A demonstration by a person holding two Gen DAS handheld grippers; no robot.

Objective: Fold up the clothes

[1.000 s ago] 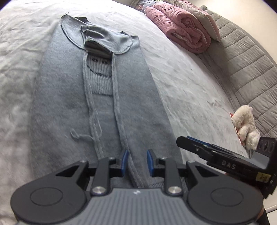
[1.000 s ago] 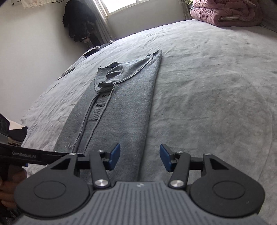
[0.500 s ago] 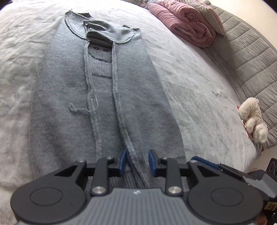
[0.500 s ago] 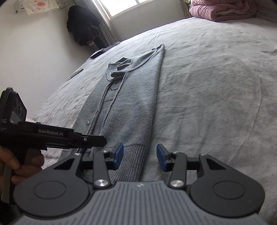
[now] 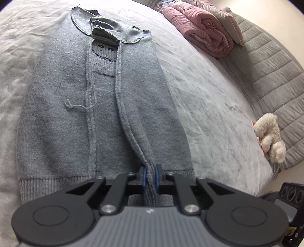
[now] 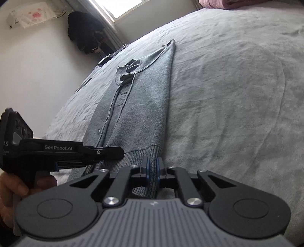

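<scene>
White plush toy [image 5: 270, 136], left view only

Pink quilt [image 6: 252, 3] cropped by top edge, hand [image 6: 17, 188] half hidden

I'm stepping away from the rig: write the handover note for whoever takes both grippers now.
Left gripper: jaws just closed, pinching the ribbed hem of the grey sweater at its middle.
Right gripper: jaws just closed on the hem's right corner.
Sweater lies flat on the bed, both sides already folded in to a long strip, collar at the far end.
Left to do: fold the hem end toward the collar.
</scene>
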